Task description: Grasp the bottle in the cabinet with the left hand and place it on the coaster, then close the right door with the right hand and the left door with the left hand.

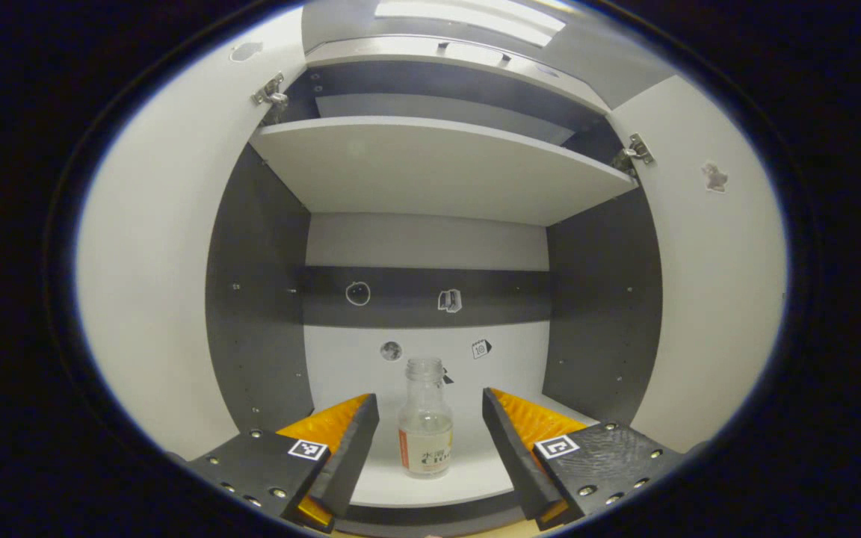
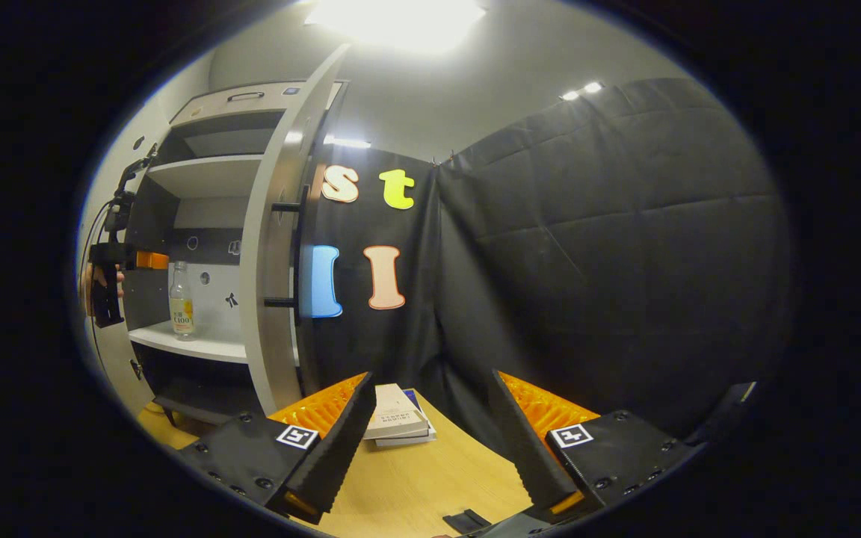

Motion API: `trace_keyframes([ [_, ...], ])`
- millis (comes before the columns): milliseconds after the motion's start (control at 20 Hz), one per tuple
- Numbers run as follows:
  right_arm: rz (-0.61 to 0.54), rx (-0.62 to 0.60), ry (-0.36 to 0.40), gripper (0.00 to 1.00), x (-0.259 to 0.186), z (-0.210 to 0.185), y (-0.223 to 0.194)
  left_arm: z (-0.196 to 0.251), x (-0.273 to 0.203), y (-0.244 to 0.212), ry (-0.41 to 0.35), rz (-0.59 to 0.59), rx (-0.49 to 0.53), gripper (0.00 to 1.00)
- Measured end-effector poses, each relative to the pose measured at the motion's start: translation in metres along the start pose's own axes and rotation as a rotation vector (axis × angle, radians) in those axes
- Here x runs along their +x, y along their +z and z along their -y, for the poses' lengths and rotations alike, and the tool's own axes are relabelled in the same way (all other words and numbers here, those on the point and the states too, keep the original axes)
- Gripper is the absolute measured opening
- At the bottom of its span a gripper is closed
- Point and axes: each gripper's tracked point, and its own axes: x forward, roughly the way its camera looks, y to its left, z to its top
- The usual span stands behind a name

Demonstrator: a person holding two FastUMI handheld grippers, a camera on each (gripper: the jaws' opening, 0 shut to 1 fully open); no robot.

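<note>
A clear, capless bottle point(image 1: 425, 422) with a pale label stands upright on the cabinet's lower shelf point(image 1: 430, 486). My left gripper point(image 1: 430, 403) is open just in front of it, one finger on each side, apart from the glass. Both cabinet doors stand wide open, the left door point(image 1: 154, 299) and the right door point(image 1: 707, 284). In the right gripper view the bottle point(image 2: 181, 299) shows in the cabinet at the left, with the left gripper point(image 2: 148, 260) and a hand beside it. My right gripper point(image 2: 430, 418) is open over the wooden table point(image 2: 415, 486), holding nothing.
An upper shelf point(image 1: 430, 161) spans the cabinet above the bottle. The right door's edge point(image 2: 273, 254) with two dark handle pegs juts toward me. A small stack of books point(image 2: 397, 426) lies on the table by the black cloth wall. A small dark object point(image 2: 466, 521) lies at the table's near edge.
</note>
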Motion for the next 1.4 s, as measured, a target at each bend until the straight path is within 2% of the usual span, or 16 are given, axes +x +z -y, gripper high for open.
trace_keyframes([
  [450,-0.022,0.008,-0.09,0.93,0.009,0.004,-0.008,-0.013,0.068,-0.02,0.001,-0.042,0.008,0.86],
  [700,-0.024,-0.009,-0.101,0.93,0.007,0.005,-0.009,-0.017,0.092,-0.038,0.02,-0.093,0.082,0.84],
  [750,-0.024,-0.01,-0.098,0.96,0.006,0.004,-0.009,-0.016,0.096,-0.041,0.023,-0.097,0.078,0.75],
  [850,-0.024,-0.01,-0.091,0.93,0.006,0.004,-0.009,-0.016,0.097,-0.043,0.033,-0.097,0.074,0.57],
  [900,-0.024,-0.008,-0.088,0.96,0.005,0.005,-0.008,-0.016,0.096,-0.04,0.035,-0.089,0.066,0.48],
  [950,-0.024,-0.006,-0.086,0.93,0.004,0.005,-0.008,-0.014,0.091,-0.038,0.032,-0.086,0.054,0.46],
  [1000,-0.023,-0.002,-0.082,0.96,0.003,0.006,-0.007,-0.011,0.085,-0.034,0.024,-0.079,0.04,0.46],
  [1050,-0.02,0.0,-0.078,0.93,0.003,0.006,-0.006,-0.01,0.082,-0.029,0.018,-0.071,0.031,0.46],
  [1150,-0.017,0.002,-0.065,0.93,-0.003,0.009,-0.005,-0.012,0.068,-0.018,0.02,-0.051,0.032,0.46],
  [1200,-0.017,0.0,-0.056,0.96,-0.007,0.011,-0.006,-0.011,0.06,-0.012,0.021,-0.044,0.033,0.46],
  [1400,-0.02,0.001,-0.016,0.96,-0.013,0.013,-0.005,-0.006,0.023,0.001,0.022,-0.025,0.02,0.46],
])
